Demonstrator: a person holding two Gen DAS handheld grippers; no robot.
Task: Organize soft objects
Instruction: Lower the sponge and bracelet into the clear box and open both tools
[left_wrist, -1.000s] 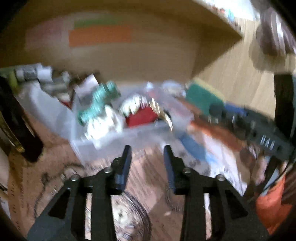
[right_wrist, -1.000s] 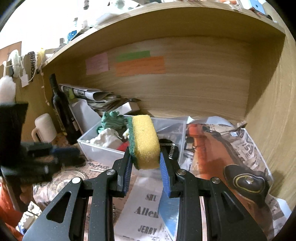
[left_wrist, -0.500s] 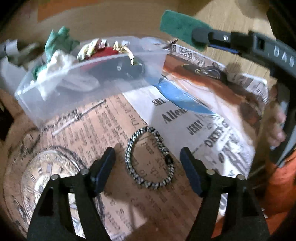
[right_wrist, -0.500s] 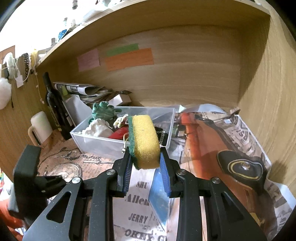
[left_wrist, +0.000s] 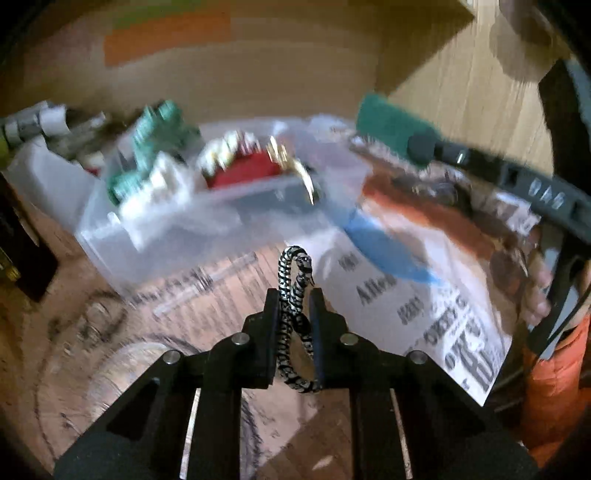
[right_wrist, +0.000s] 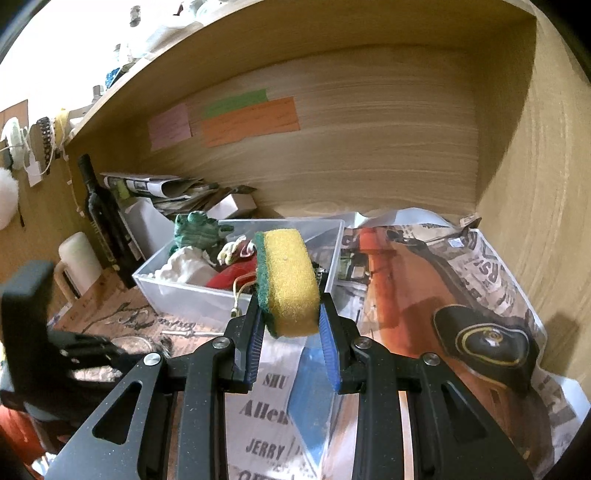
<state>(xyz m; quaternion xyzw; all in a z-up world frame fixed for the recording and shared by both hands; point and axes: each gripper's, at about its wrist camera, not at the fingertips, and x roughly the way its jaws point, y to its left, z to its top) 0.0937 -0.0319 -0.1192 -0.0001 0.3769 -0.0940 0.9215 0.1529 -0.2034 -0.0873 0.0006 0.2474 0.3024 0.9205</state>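
Left wrist view, blurred by motion: the left gripper (left_wrist: 293, 295) has its two black fingers pressed together on one black-and-white braided hair tie (left_wrist: 295, 314), which is pinched into a twisted loop; one end sticks up past the fingertips and the other curls down between the fingers. Ahead stands one clear plastic bin (left_wrist: 177, 236) on the newspaper-covered shelf (left_wrist: 424, 306), with a strip of bare printed paper between the fingertips and the bin's near wall. The bin holds one green plush toy (left_wrist: 155, 129), one white soft item (left_wrist: 155, 184) and one red soft item (left_wrist: 243, 171). To the right, the other tool reaches in, a green sponge face (left_wrist: 388, 120) at its tip, near the bin's right corner.

Right wrist view: the right gripper (right_wrist: 290, 314) is clamped on one yellow-and-green dish sponge (right_wrist: 288, 280), held upright on its edge between the blue pads (right_wrist: 328, 343), above the newspaper and in front of the bin's (right_wrist: 184, 291) near right corner. The bin sits toward the left of the wooden alcove; its right wall borders an open stretch of newspaper running to the side panel, where one black heart-shaped object (right_wrist: 484, 339) lies. Left of the bin stand one dark bottle (right_wrist: 105, 218) and one white mug (right_wrist: 79, 258). Three paper notes, pink (right_wrist: 170, 127), green (right_wrist: 236, 103) and orange (right_wrist: 251, 122), are stuck on the back wall.
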